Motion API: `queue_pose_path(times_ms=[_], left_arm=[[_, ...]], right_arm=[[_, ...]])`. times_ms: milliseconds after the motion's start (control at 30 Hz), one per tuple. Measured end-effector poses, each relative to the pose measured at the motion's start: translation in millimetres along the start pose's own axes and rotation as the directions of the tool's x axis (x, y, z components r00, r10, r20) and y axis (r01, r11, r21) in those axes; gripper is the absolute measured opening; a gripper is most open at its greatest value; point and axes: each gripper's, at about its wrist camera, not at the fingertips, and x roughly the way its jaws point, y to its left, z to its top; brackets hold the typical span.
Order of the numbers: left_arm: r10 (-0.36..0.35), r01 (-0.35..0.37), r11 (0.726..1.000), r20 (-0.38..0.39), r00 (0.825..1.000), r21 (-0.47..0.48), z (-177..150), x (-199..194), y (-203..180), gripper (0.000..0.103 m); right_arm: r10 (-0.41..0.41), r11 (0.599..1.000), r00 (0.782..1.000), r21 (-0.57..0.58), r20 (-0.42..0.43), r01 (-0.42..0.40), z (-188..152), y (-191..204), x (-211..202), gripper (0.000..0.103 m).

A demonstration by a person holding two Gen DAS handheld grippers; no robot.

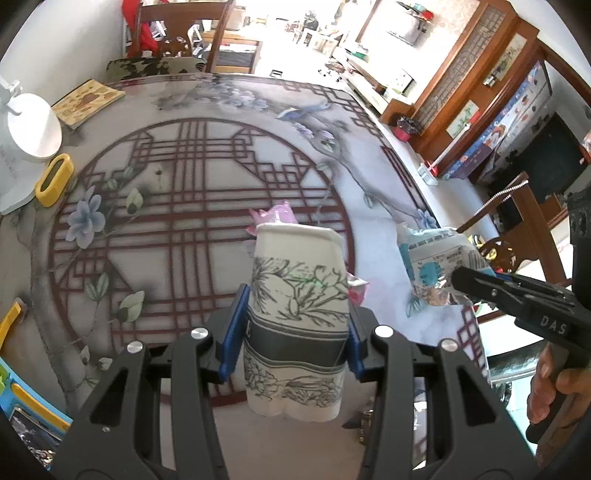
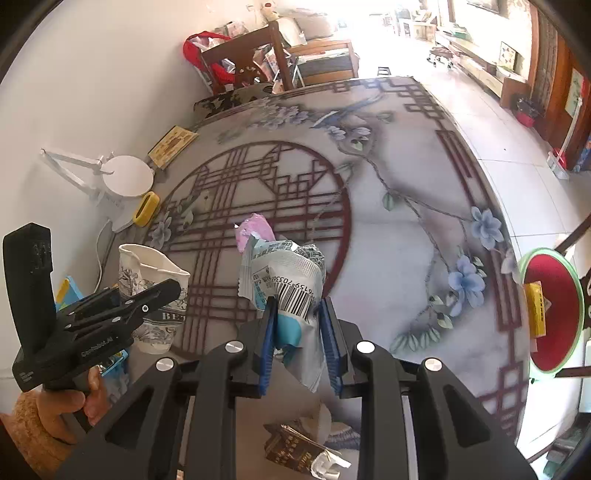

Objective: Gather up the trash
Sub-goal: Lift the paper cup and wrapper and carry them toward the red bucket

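Paper cup (image 1: 295,317) is pinched by left gripper (image 1: 293,328), wrapper (image 2: 291,291) by right gripper (image 2: 299,332); the crushed cup could slip. Pink scrap (image 2: 255,230) at 12 o'clock.

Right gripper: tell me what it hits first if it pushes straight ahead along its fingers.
The right gripper, shut on a crumpled wrapper, points at the pink scrap lying on the table just beyond. That scrap probably comes first, though depth is unclear.

A patterned table (image 1: 207,158) fills the room's middle. At twelve o'clock stands a wooden chair (image 1: 184,33); sunlight floods the tiled floor (image 2: 491,122) beyond.
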Motion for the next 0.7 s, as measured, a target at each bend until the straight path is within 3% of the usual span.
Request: queue_pose_path(times_ms=[700], left_arm=[[-0.059,0.061,0.993,-0.021,0.998,0.104,5.9,22.0,-84.5,0.043]], right_arm=[[-0.042,0.987,0.998,0.154,0.038,0.036,-31.4,-81.0,-43.2,0.025]])
